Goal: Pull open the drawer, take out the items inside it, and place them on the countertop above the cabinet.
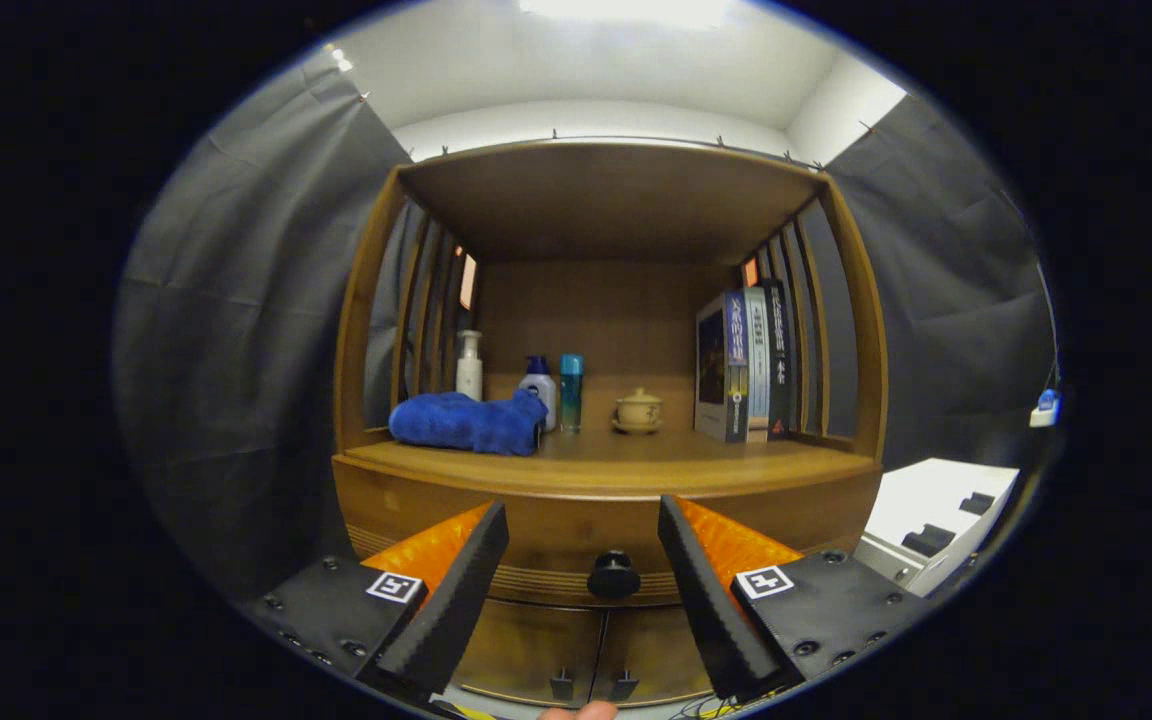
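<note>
The drawer (608,555) sat shut below the counter (636,462), its knob (614,576) just ahead of the tool (584,530), between the spread fingers and touching neither. On the counter, a towel (466,422) lay at the left front, three bottles (539,390) behind it, a lidded cup (638,411) mid-back, books (744,365) upright at the right edge. Two cabinet doors (576,655) stood below the drawer.

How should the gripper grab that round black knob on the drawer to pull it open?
Grip the round black knob itself, one finger on each side. Come straight in from the front: it sticks out from the middle of the closed wooden drawer front, and the open gripper already lines up with it, with the knob seen between its fingers. Close, then pull straight back.
</note>
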